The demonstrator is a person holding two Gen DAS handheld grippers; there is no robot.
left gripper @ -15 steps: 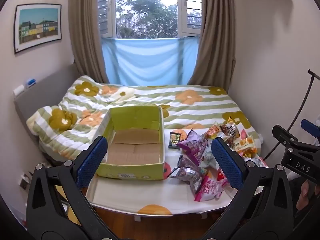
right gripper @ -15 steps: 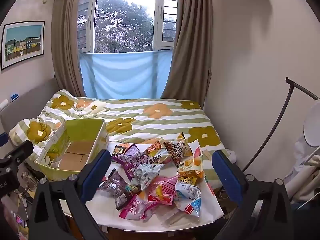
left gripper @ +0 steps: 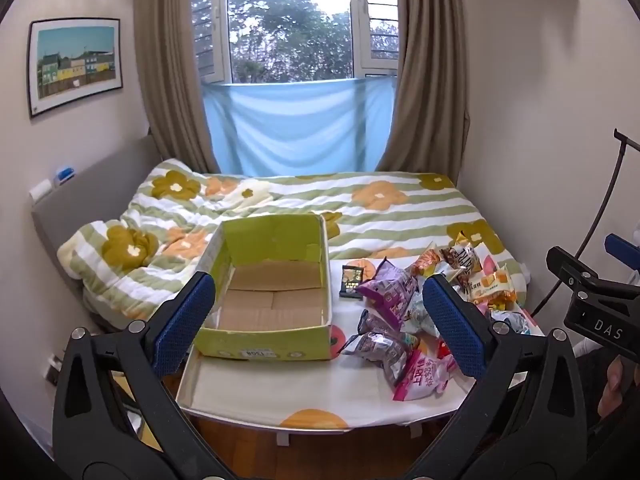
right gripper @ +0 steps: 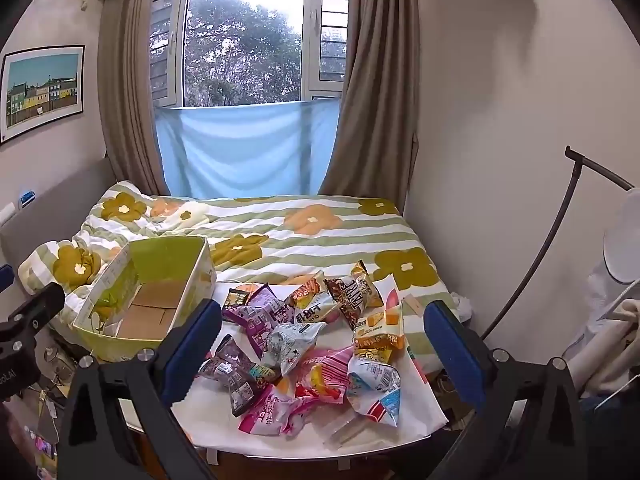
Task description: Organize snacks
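Note:
An empty green cardboard box [left gripper: 264, 340] with a brown floor sits on the near left of the bed; it also shows in the right wrist view [right gripper: 188, 258]. A heap of several snack packets [right gripper: 308, 340] lies to its right, with purple, pink, orange and white bags; it also shows in the left wrist view [left gripper: 404, 320]. A small dark packet [left gripper: 351, 282] lies beside the box. My left gripper [left gripper: 320, 320] is open and empty, held back from the box. My right gripper [right gripper: 320, 346] is open and empty, held back above the heap.
The bed [left gripper: 400, 216] has a striped flower quilt and a white sheet [left gripper: 288, 384] at the near edge. A curved black lamp stand [right gripper: 560, 224] stands on the right. Walls close in on both sides; a window with curtains is behind.
Both views have shifted very slightly; the box and the snack heap lie as before. Both grippers stay open.

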